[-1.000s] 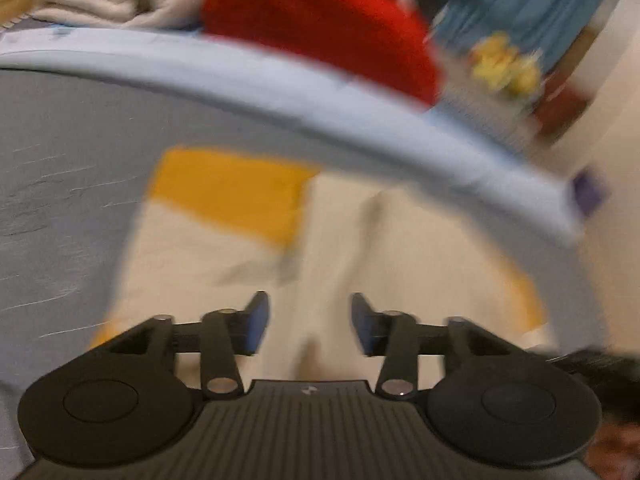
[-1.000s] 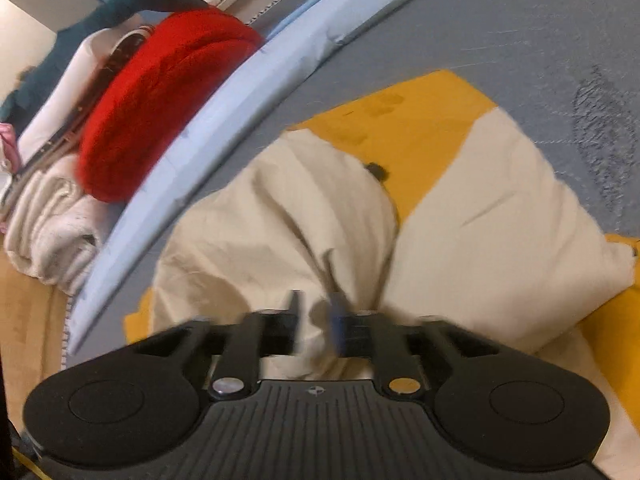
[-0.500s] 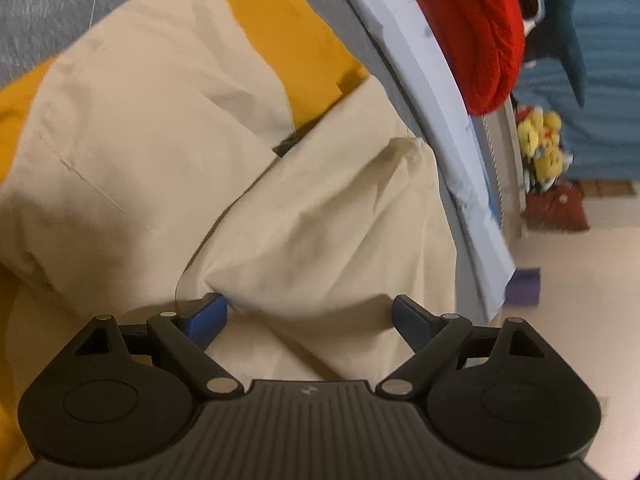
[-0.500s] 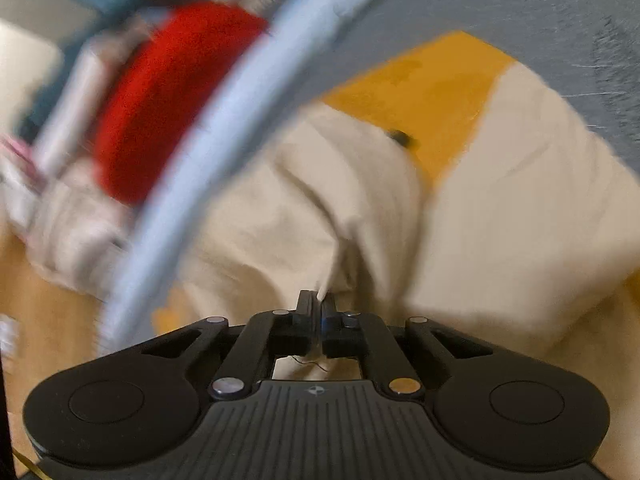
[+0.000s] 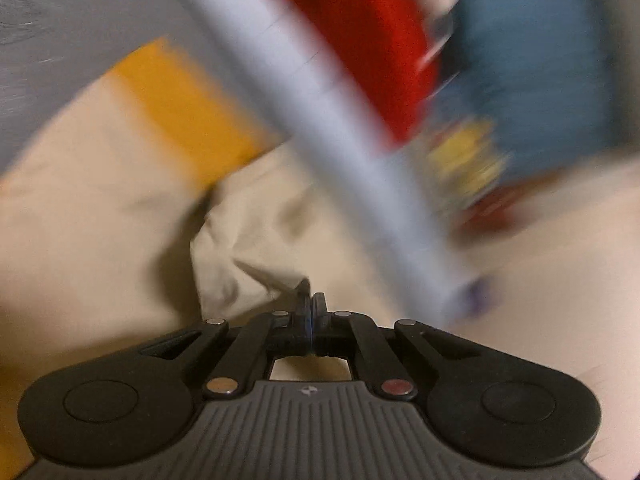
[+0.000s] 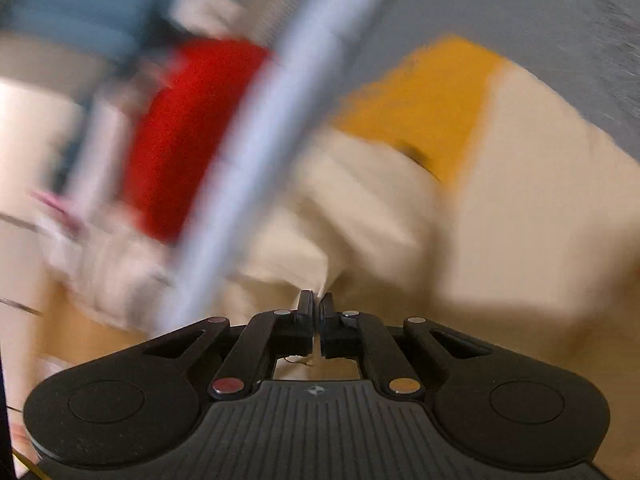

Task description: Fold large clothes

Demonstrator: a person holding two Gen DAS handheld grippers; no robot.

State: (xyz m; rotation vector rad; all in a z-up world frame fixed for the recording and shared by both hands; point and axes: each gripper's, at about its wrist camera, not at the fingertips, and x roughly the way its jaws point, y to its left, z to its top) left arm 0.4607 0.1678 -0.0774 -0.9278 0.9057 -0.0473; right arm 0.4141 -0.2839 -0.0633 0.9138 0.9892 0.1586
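The left gripper (image 5: 309,304) is clamped tight on a pinched corner of the cream-and-yellow garment (image 5: 100,184), a peak of pale cloth rising right at its closed fingertips. The right gripper (image 6: 316,304) is likewise closed down on a fold of the same garment (image 6: 520,208), a thin edge of fabric caught between its pads and a loose thread trailing behind them.

Beyond both grippers the garment spreads in rumpled cream folds across the grey bed surface (image 5: 72,32), with a mustard-yellow panel (image 5: 188,108) showing at its far side. In the right wrist view that yellow panel (image 6: 432,104) sits above the bunched cream cloth, with a small dark mark at the seam.

A pale blue bed edge (image 5: 320,92) runs diagonally past the garment in both views. On its far side lie a red knitted item (image 5: 360,28) and, in the right wrist view, a heap of white fabric (image 6: 108,264). Both views are heavily blurred; the background past the bed shows only blue and yellow smears.
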